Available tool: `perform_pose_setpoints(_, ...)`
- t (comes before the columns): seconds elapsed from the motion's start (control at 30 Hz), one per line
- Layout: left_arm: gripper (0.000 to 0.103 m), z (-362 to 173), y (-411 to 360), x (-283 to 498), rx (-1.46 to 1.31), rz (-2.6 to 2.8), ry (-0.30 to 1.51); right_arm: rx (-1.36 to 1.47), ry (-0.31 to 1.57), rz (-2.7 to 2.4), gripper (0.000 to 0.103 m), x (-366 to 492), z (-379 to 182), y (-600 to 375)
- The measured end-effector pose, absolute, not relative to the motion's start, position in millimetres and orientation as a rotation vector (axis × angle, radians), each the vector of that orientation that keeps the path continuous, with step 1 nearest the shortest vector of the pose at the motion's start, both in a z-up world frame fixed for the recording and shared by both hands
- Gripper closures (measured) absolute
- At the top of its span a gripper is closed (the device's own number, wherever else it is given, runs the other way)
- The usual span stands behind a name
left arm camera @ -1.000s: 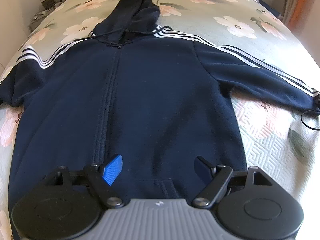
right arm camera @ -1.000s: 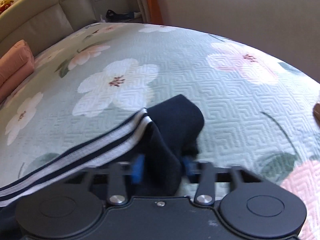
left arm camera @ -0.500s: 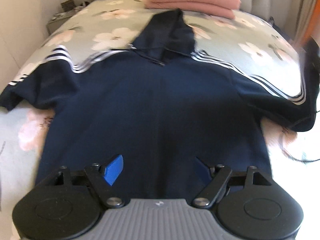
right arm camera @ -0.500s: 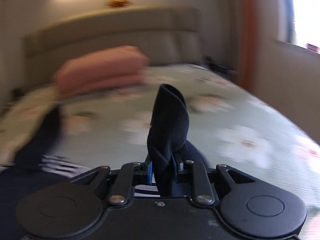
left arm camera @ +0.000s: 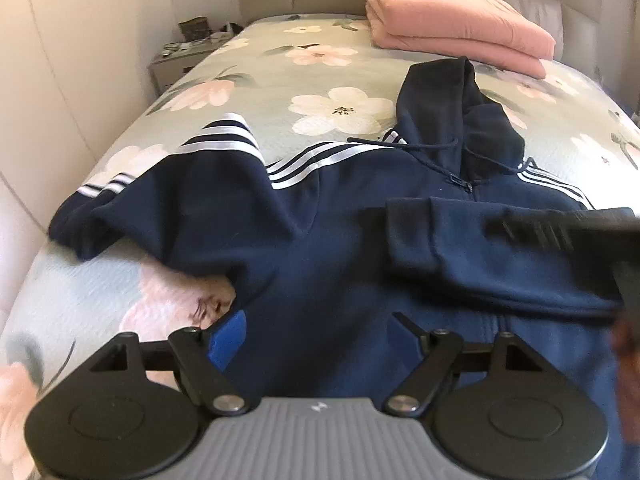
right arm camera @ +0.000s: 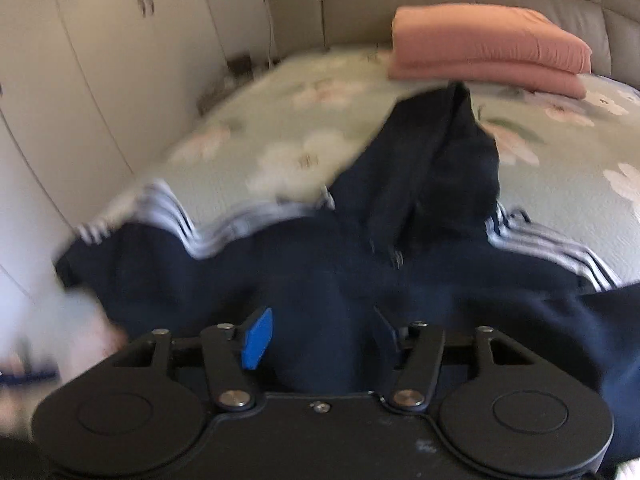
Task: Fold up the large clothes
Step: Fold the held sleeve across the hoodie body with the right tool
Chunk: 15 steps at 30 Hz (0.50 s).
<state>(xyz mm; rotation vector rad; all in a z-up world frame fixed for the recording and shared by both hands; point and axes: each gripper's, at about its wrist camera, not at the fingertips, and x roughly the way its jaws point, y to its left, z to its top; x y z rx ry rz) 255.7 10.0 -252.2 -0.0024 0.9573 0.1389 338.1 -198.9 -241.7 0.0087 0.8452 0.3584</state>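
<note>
A navy zip hoodie [left arm camera: 340,240] with white sleeve stripes lies front up on the floral bed; it also shows in the right wrist view [right arm camera: 320,280]. Its right sleeve [left arm camera: 480,256] lies folded across the chest, cuff near the zip. Its left sleeve [left arm camera: 160,200] lies bent at the bed's left edge. My left gripper [left arm camera: 320,340] is open and empty over the hoodie's lower left side. My right gripper [right arm camera: 320,340] is open just above the sleeve on the chest; it shows blurred in the left wrist view [left arm camera: 580,232].
A folded pink blanket [left arm camera: 460,40] lies at the head of the bed by the headboard. A nightstand [left arm camera: 180,56] with clutter and white wardrobe doors [right arm camera: 100,80] stand on the left. The bed's left edge [left arm camera: 48,280] is near.
My right gripper carried the right sleeve from the bed's right side over the chest and opened, letting it go. My left gripper moved left and rose; it stayed open.
</note>
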Motion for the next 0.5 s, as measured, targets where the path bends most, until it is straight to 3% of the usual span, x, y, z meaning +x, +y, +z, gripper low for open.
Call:
perform_pose_setpoints(0.17, 0.024, -277.5, 11.1, 306.4, -0.123, -0.008, 0.962, -0.094, 0.849, 0.179, 0.036, 325.5, -254.8, -243.8)
perform_pose_setpoints(0.3, 0.032, -304.4, 6.8, 343.8, -0.287, -0.072, 1.022, -0.095, 0.887, 0.055, 0.036, 312.6, -265.7, -284.7)
perform_pose_setpoints(0.5, 0.036, -326.4, -0.9, 365.7, -0.359, -0.069, 1.048, -0.132, 0.900, -0.039, 0.034, 307.1, -277.0, -304.6)
